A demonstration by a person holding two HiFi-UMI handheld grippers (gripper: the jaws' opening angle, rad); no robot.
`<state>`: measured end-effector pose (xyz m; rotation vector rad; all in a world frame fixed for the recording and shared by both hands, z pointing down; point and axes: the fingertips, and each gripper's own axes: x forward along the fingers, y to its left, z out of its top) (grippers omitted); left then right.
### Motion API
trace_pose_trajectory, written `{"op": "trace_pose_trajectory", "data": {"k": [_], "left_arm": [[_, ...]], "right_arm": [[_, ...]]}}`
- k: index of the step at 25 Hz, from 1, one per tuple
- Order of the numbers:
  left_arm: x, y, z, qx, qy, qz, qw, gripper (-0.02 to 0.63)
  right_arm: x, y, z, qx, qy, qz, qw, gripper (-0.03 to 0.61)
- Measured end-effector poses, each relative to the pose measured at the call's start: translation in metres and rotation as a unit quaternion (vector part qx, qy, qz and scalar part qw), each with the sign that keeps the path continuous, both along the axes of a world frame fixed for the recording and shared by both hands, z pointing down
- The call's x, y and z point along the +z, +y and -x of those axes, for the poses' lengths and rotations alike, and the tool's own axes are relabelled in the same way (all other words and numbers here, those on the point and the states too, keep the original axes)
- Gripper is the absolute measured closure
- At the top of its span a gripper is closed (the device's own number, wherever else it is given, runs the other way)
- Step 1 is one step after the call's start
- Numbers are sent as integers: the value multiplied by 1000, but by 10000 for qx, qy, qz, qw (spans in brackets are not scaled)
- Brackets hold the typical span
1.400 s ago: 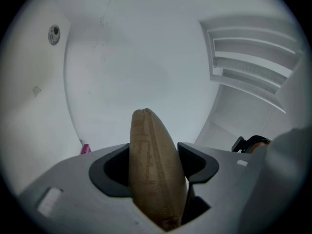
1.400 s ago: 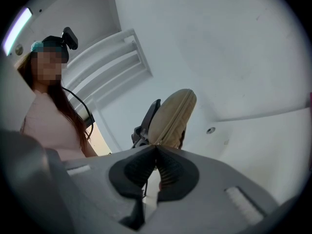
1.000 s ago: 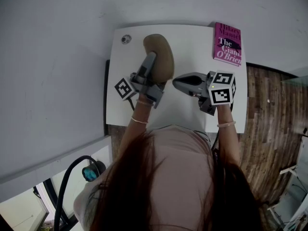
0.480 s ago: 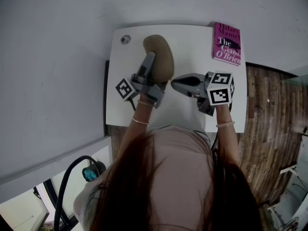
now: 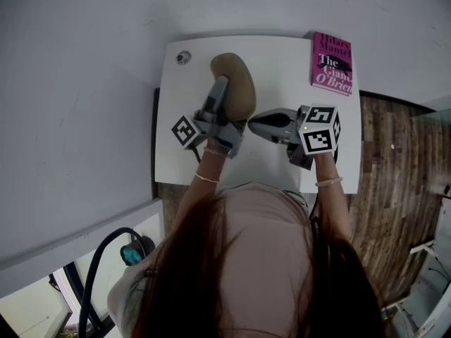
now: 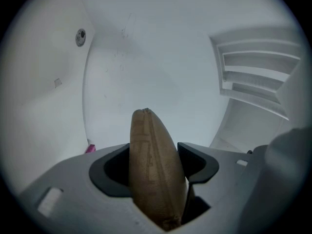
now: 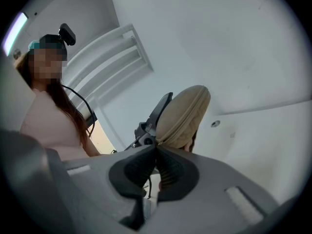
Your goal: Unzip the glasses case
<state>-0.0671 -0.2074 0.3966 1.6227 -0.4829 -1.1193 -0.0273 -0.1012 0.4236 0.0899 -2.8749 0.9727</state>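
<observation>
Left gripper (image 6: 154, 165) clamps the tan glasses case (image 5: 237, 83) over the table (image 5: 282, 69). Right gripper (image 7: 156, 151), jaws together, meets its lower end, probably at the zip pull. Next, draw the pull along the seam.

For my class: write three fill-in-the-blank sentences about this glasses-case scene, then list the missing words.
The tan glasses case is clamped in the ____ hand-held gripper.
The jaws of the right hand-held gripper are ____, not open.
The pink book lies flat on the white ____.
Missing words: left; shut; table.
</observation>
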Motion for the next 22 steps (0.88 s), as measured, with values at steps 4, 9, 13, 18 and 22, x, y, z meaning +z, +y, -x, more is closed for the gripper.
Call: {"op": "trace_pose_trajectory", "data": {"k": [4, 9, 13, 18, 22], "left_arm": [[2, 0, -1, -35, -3, 64, 10000, 316], [4, -1, 0, -120, -1, 154, 9998, 316], [7, -1, -2, -154, -13, 233, 9996, 317], [8, -2, -1, -193, -44, 255, 9995, 318], [11, -2, 0, -245, -33, 313, 9992, 318]], "right_arm": [[1, 3, 4, -69, 33, -1, 10000, 574], [3, 3, 8, -92, 19, 28, 10000, 574], [4, 6, 13, -178, 58, 12, 9998, 574], [5, 6, 15, -184, 78, 29, 9998, 574], [7, 5, 16, -171, 129, 10, 9998, 574]]}}
